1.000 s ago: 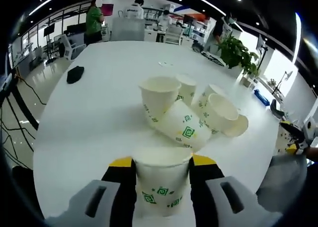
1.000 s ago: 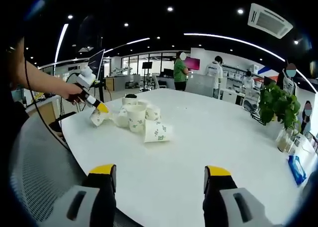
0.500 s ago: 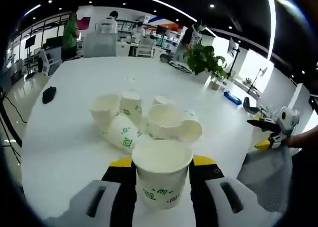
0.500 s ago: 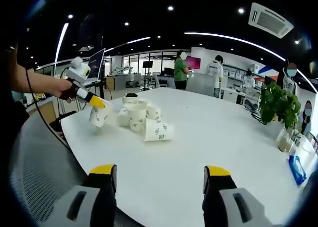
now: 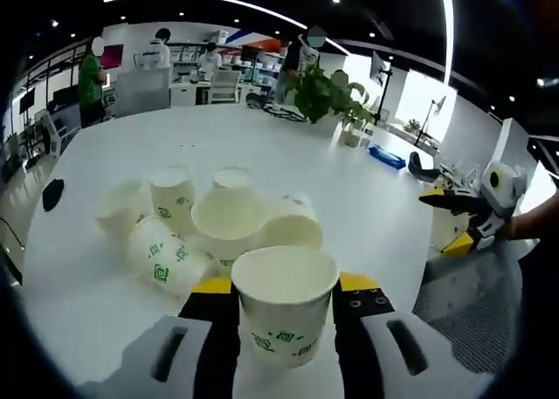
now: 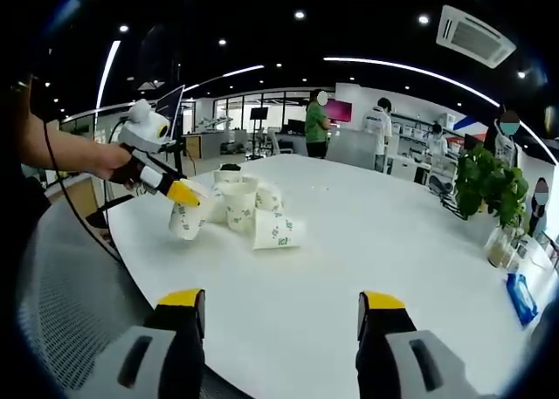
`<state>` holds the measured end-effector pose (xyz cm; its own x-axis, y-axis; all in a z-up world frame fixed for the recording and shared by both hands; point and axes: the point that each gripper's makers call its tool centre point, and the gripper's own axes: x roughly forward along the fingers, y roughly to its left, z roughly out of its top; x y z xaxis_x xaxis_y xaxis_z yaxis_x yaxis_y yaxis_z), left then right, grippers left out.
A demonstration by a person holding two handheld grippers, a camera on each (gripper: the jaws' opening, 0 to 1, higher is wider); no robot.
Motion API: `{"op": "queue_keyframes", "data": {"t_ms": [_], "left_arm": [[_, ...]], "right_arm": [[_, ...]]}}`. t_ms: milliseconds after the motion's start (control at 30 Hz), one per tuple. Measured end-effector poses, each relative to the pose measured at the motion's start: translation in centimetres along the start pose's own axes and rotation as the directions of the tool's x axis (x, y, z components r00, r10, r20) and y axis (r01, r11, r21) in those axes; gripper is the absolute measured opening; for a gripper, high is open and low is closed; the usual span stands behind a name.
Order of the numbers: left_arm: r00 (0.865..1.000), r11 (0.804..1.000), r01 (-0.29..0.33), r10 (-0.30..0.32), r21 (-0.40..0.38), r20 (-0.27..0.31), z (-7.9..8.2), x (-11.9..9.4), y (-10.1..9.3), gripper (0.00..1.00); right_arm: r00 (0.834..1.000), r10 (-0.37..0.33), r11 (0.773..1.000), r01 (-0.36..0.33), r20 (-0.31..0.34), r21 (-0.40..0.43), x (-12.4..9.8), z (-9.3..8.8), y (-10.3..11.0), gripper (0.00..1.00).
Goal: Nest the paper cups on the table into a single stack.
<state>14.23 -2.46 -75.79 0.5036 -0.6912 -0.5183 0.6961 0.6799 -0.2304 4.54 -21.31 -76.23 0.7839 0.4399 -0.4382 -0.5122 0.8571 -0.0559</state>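
Observation:
A white paper cup (image 5: 284, 316) with green marks stands upright between the jaws of my left gripper (image 5: 284, 285), which is shut on it. Just beyond it several more cups cluster on the white table (image 5: 376, 189): one upright (image 5: 172, 198), one lying on its side (image 5: 162, 259), one with its open mouth towards me (image 5: 229, 220). In the right gripper view the left gripper (image 6: 179, 194) holds its cup (image 6: 188, 222) above the table beside the cluster (image 6: 238, 202), with a lying cup (image 6: 278, 230) at its right. My right gripper (image 6: 281, 307) is open, far from the cups.
A small black object (image 5: 52, 194) lies on the table's left part. Potted plants (image 5: 323, 93) stand at the far edge, and a blue pack (image 6: 520, 299) lies at the right. A grey mesh chair (image 6: 70, 312) sits by the near edge. People stand in the background.
The left gripper has carried its cup around the near side of the cluster, to the right and lower in the right gripper view. The right gripper has stayed still and open.

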Motion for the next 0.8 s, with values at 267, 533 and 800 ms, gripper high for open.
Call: {"op": "queue_keyframes", "data": {"t_ms": [267,533,800], "left_arm": [[0.999,1.000,-0.002,0.003,-0.028,0.035,0.2,1.4,0.1,0.41],[0.998,0.999,0.012,-0.010,-0.033,0.062,0.8,3.1,-0.6,0.41],[0.994,1.000,0.016,-0.015,-0.012,0.112,1.2,5.2,-0.8,0.41]], "right_arm": [[1.000,0.000,1.000,0.000,0.001,0.000,0.0,0.0,0.0,0.71],[1.000,-0.001,1.000,0.001,0.001,0.002,0.0,0.0,0.0,0.71],[1.000,-0.001,1.000,0.001,-0.001,0.003,0.0,0.0,0.0,0.71]]}}
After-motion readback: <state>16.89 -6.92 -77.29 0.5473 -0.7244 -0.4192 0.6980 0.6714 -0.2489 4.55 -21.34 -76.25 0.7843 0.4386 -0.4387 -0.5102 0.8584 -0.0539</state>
